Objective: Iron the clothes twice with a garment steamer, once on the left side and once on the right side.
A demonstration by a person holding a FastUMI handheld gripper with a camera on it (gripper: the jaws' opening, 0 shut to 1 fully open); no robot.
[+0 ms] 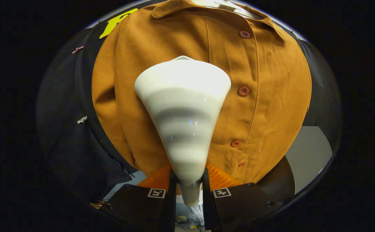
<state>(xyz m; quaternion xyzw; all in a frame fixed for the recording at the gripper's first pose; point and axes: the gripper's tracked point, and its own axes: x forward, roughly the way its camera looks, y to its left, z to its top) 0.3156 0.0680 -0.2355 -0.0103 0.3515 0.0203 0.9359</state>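
At frame centre, the gripper [189, 180] clamps both fingers on the white garment steamer [183, 112], its head set against the brown shirt [271, 106], apparently for steaming.

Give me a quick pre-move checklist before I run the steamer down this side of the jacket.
1. Grip: gripper fingers clamp the white garment steamer at its narrow neck: ok.
2. Head position: the wide end sits over the brown jacket, on the panel beside the button row: ok.
3. Head touching fabric: cannot tell.
4. Buttons clear of the head: ok.
5. Jacket hanging flat: folds show along the sleeve: not ok.
6. Steam coming out: cannot tell.
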